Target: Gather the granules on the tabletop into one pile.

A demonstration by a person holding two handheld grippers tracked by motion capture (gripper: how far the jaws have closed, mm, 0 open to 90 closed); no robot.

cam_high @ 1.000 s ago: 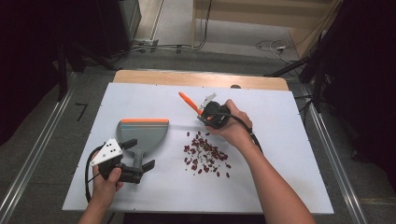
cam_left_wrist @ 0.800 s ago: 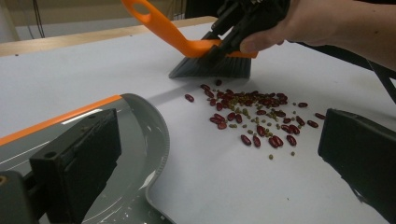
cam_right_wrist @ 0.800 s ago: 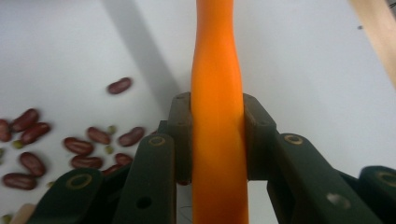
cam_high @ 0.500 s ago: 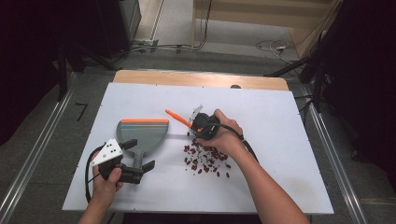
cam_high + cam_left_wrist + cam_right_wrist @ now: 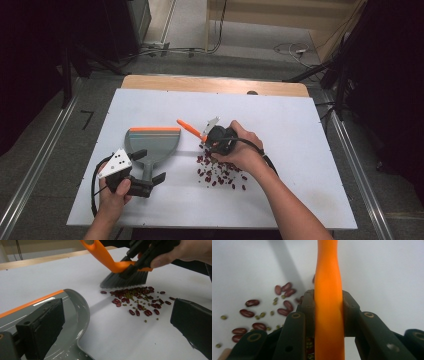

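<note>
I've got the right claw pinching the orange plastic handle of a small brush; in the right gripper view both black jaws press flat on the handle's sides, and the handle's top end is cut off by the frame. From the left gripper view the brush's grey bristles rest on the white bench at the far edge of a scatter of dark red kidney beans and small green beans. In the high view the bristles are mostly hidden under the right hand, and the green beans are too small to pick out there; I see them only close up.

The left claw sits at the grey plastic dustpan with an orange front lip, around its handle. In the left gripper view one jaw lies over the pan's grey surface, the other stands well apart on the beans' side w/ bare bench between. Can't tell whether the pads actually press on the pan handle; the contact spot is below the frame and, from above, under the grey three-cornered plate and the left hand.

Dustpan lies just beside the bean pile, not touching it. Pan's back part is cut off at the bottom of the left gripper view.
</note>
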